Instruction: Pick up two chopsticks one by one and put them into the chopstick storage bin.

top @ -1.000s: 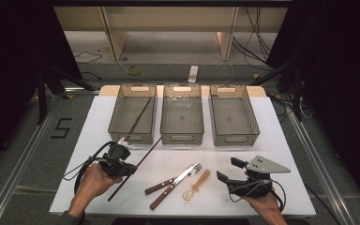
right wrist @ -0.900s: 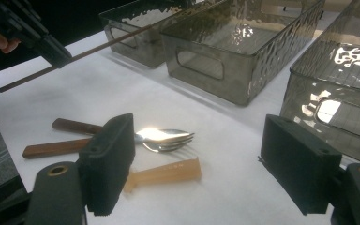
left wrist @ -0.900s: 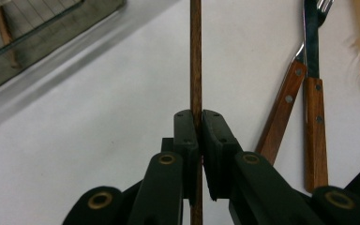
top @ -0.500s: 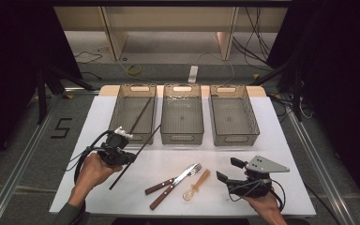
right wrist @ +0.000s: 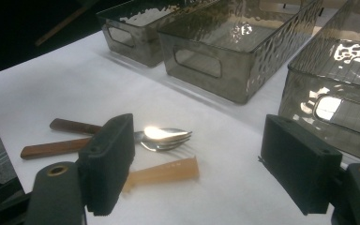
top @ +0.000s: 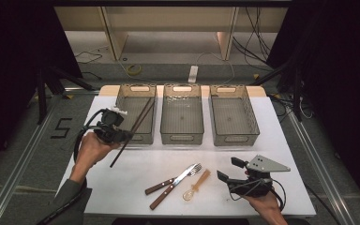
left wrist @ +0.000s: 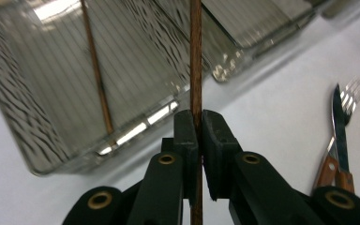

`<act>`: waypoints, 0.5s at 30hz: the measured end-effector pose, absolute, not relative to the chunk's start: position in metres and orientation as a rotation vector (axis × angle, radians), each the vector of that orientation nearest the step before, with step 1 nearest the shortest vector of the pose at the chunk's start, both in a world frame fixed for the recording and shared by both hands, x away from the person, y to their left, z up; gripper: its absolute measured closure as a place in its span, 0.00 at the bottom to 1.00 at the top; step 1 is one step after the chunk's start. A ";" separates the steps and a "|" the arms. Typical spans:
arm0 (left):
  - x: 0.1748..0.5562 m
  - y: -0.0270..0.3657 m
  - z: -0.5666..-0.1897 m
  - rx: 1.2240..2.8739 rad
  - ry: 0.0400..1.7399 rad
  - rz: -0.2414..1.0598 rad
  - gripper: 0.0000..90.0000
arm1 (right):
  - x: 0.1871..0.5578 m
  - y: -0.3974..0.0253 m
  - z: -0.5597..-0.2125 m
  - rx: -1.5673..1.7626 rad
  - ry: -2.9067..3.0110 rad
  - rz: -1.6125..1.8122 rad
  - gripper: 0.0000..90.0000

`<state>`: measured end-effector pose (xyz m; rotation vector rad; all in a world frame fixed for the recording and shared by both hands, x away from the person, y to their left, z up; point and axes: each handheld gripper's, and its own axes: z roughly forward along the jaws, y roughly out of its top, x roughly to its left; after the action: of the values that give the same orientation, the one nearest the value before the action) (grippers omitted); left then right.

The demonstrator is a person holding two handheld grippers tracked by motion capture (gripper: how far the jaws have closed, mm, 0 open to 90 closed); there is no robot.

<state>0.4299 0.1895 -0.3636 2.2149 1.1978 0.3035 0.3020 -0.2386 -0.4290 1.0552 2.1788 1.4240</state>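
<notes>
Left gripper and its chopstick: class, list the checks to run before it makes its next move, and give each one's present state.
1. Left gripper jaws shut on the held chopstick: ok.
2. Held chopstick's far end over the left bin: ok.
3. Left bin has room, with one other chopstick inside: ok.
4. Held chopstick's lower end clear of the table: cannot tell.
5. Right gripper open and away from the bins: ok.
6. Fork and knife away from the left gripper: ok.

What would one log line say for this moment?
left gripper: shut on chopstick by left bin | right gripper: open, near fork
</notes>
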 end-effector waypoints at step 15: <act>0.480 0.194 -0.335 2.141 1.248 0.425 0.94 | 0.302 -0.238 -0.430 1.049 2.187 1.426 0.30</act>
<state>0.4800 0.1939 -0.3354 2.1410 1.2483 0.4251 0.3023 -0.2379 -0.4296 1.0495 2.1871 1.4260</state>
